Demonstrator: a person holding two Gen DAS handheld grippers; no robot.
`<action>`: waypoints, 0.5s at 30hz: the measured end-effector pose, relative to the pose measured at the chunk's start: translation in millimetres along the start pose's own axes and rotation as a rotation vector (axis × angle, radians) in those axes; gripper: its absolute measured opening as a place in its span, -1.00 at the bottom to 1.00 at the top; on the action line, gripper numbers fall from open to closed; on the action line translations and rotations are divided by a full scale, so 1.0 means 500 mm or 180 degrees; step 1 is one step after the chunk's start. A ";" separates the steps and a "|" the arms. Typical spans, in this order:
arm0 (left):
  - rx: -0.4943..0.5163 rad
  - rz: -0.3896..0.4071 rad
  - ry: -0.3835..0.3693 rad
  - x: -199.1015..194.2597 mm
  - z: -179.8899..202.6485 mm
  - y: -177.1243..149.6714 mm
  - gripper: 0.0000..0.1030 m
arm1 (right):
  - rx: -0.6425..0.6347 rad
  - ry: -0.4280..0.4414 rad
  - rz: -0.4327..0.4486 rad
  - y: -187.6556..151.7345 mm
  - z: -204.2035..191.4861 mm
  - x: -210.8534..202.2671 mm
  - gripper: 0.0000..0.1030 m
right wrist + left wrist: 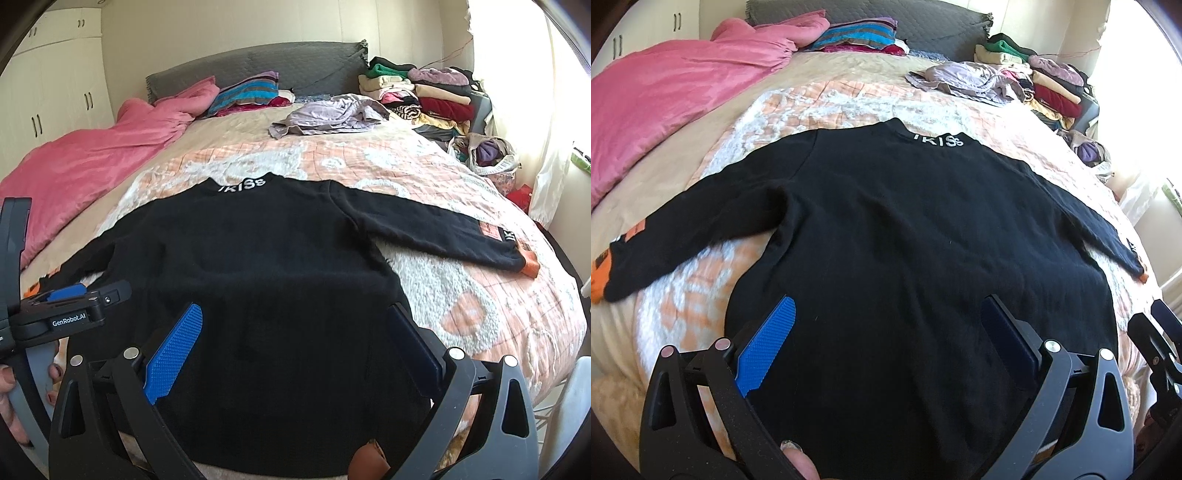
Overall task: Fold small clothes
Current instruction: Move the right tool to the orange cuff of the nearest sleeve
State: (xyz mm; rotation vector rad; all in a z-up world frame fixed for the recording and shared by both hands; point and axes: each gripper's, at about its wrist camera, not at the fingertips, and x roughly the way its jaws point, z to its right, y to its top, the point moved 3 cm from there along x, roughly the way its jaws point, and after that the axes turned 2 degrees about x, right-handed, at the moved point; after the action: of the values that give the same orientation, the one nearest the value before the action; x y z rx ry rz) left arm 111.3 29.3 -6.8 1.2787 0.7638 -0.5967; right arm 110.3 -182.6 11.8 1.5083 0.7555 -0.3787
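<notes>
Looking through the left wrist view, the left gripper (886,339) hangs with its jaws spread wide and empty over the hem of the black long-sleeved knit sweater (886,229), which lies flat, sleeves out, on the peach-and-white patterned bedspread (827,107), evidently smoothed for folding. From the right wrist view, the right gripper (295,343) is likewise spread and empty over the hem's right part, probably poised for a grasp.

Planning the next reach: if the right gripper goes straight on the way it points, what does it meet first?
Likely the black sweater spread on the bed; the open right gripper points along its body toward the collar.
</notes>
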 end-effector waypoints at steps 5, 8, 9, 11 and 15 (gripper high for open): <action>0.0040 -0.0017 0.0009 0.019 0.009 0.030 0.84 | 0.0046 -0.0017 0.0010 0.022 0.013 0.020 0.92; 0.0097 -0.0014 -0.0012 0.029 0.018 0.051 0.84 | 0.0079 -0.0043 0.0030 0.039 0.022 0.033 0.92; 0.0118 -0.0022 -0.0017 0.034 0.022 0.058 0.84 | 0.0096 -0.0046 0.0035 0.046 0.027 0.038 0.92; 0.0140 -0.0039 -0.0043 0.041 0.027 0.067 0.84 | 0.0127 -0.0063 0.0045 0.055 0.036 0.047 0.92; 0.0248 -0.0075 -0.0036 0.061 0.046 0.089 0.84 | 0.0199 -0.0124 0.0068 0.076 0.058 0.062 0.92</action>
State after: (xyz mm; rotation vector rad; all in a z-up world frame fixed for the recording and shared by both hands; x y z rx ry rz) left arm 168.2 16.0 -1.1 1.3382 0.7534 -0.6576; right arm 163.9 -201.1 17.0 1.5621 0.7019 -0.4180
